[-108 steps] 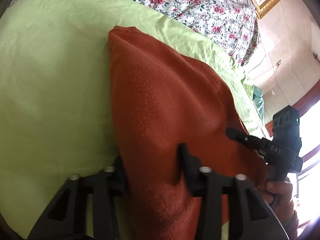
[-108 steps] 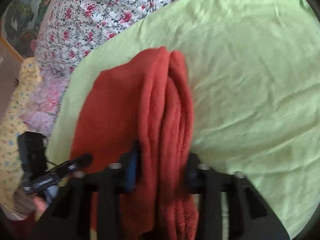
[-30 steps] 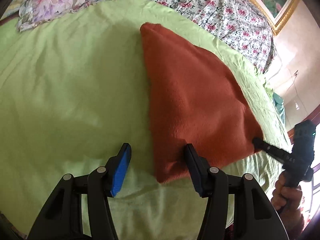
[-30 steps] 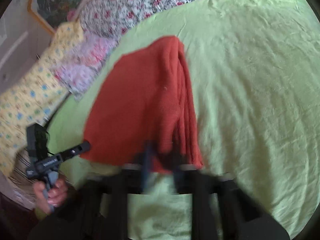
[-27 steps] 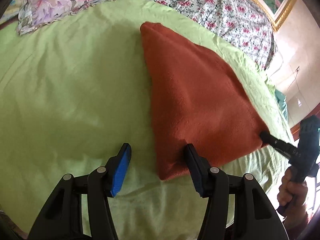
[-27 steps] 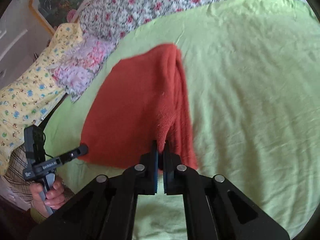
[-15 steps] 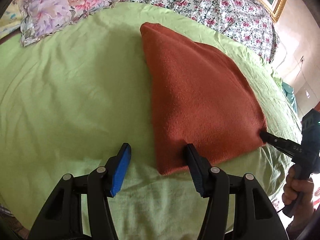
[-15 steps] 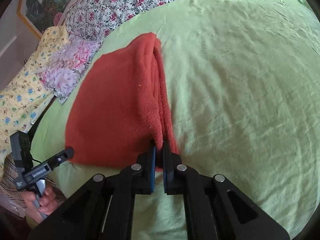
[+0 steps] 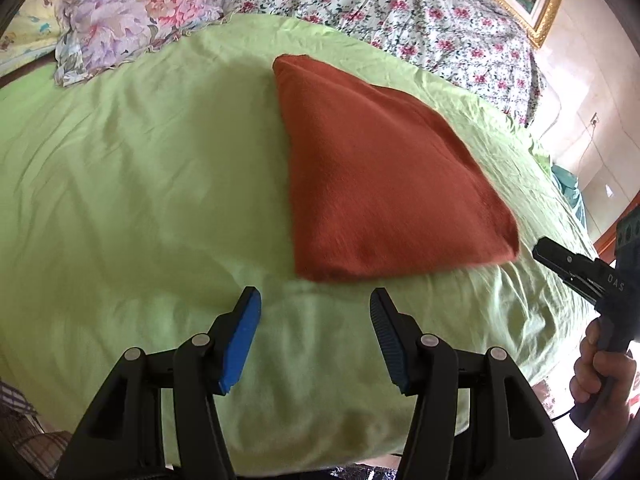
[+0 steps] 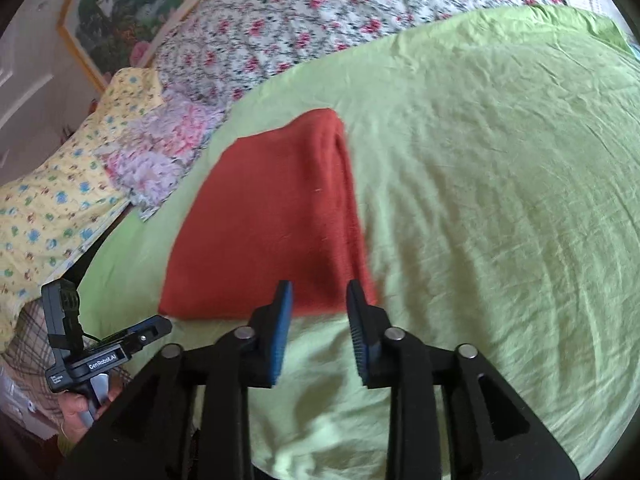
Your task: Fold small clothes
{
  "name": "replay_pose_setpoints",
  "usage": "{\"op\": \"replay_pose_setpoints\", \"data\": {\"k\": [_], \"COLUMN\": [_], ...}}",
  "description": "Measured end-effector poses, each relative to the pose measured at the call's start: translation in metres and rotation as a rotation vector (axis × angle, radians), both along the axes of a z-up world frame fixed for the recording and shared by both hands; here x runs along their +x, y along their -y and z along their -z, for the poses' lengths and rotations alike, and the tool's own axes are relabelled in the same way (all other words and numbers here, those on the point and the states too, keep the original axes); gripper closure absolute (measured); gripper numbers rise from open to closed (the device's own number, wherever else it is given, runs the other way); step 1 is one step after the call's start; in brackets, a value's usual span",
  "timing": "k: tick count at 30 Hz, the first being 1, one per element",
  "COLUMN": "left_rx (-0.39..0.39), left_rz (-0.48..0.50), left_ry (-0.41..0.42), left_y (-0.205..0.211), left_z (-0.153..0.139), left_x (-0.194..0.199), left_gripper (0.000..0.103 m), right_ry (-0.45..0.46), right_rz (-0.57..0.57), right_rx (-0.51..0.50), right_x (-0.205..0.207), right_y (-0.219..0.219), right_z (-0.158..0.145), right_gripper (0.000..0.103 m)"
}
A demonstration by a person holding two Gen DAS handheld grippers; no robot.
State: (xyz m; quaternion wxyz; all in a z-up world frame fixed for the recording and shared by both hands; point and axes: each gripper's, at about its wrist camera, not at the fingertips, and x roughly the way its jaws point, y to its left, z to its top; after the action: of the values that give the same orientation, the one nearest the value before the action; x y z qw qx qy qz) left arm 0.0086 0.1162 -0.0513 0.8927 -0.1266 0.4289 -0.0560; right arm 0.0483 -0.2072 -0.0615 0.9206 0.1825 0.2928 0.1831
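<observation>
Rust-red knitted garment (image 9: 384, 184), folded into flat rough triangle, stacked layers showing along one side (image 10: 276, 216). Lies on light green bedsheet (image 9: 140, 184), toward near edge of bed, narrow corner pointing at floral bedding (image 9: 360, 4). Left gripper (image 9: 316, 304): fingers spread wide, nothing held, garment's near edge just beyond fingertips, not touching. Right gripper (image 10: 318, 294): fingers parted, holding nothing, fingertips overlapping garment's near corner in view; contact unclear.
</observation>
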Motion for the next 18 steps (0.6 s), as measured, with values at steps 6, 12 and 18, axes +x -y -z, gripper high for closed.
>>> {"op": "replay_pose_setpoints", "data": {"k": [6,12,18], "left_rx": [0.025,0.041,-0.013], "left_rz": [0.019,0.045,0.002], "left_ry": [0.045,0.099,0.114], "left_y": [0.012,0.012,-0.004], "left_z": [-0.001,-0.017,-0.042], "left_x": [-0.028,-0.020,0.047], "left_gripper": [0.040,0.040,0.036], "right_ry": [0.003,0.019,0.077], "right_rz": [-0.057,-0.084,-0.042], "right_rx": [-0.036,-0.048,-0.016], "right_x": [-0.015,-0.017,0.012], "right_y": [-0.018,-0.026,-0.025], "right_z": [0.010,0.008,-0.028], "right_gripper": [0.066,0.065,0.055]}}
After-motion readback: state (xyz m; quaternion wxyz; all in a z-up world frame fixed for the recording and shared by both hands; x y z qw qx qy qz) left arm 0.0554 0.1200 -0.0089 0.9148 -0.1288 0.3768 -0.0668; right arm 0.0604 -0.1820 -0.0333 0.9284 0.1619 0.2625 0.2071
